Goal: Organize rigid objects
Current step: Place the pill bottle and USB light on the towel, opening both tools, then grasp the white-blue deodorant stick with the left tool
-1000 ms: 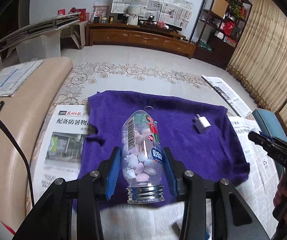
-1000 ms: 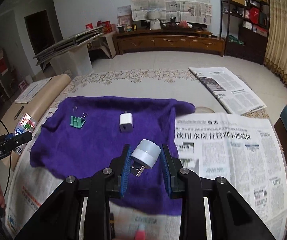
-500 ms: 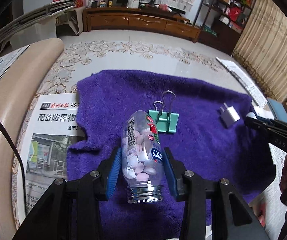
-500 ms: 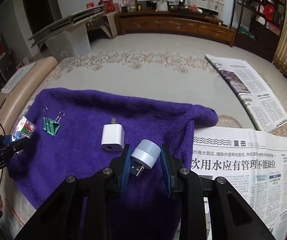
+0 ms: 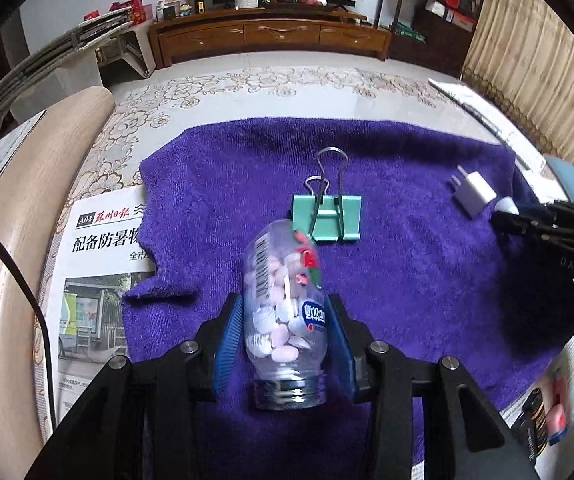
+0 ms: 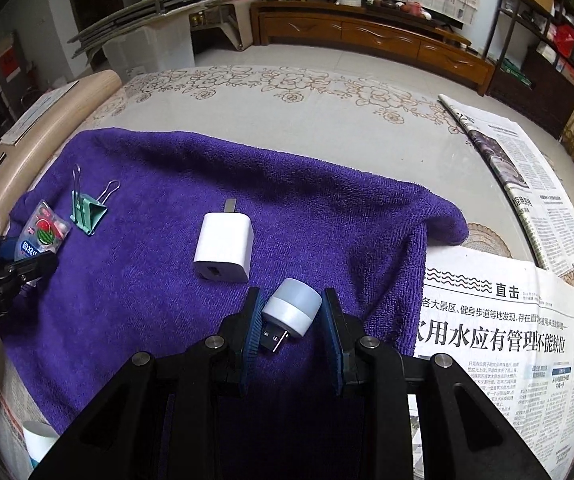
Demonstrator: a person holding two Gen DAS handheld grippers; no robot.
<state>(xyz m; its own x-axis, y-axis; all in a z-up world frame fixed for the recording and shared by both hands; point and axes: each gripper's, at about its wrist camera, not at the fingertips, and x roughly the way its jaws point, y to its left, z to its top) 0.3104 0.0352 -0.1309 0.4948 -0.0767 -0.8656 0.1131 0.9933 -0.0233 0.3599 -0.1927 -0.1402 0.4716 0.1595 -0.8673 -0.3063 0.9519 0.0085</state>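
Observation:
My left gripper (image 5: 285, 334) is shut on a clear candy bottle (image 5: 285, 300) full of pink and white tablets, low over the purple towel (image 5: 387, 280). A green binder clip (image 5: 327, 216) lies just beyond the bottle. My right gripper (image 6: 291, 322) is shut on a small white USB light (image 6: 293, 312) over the towel's right part (image 6: 147, 300). A white charger plug (image 6: 225, 252) lies just ahead and left of it. The bottle (image 6: 43, 236) and clip (image 6: 87, 212) show at the far left of the right wrist view.
Newspapers lie left of the towel (image 5: 95, 280) and right of it (image 6: 507, 340). A beige rounded bench edge (image 5: 3, 240) runs along the left. A folded newspaper (image 6: 527, 184) lies at the far right. A white cap (image 6: 39, 440) sits at the near left.
Both grippers have moved forward and down over the towel with their objects still held. The clip and charger now appear closer.

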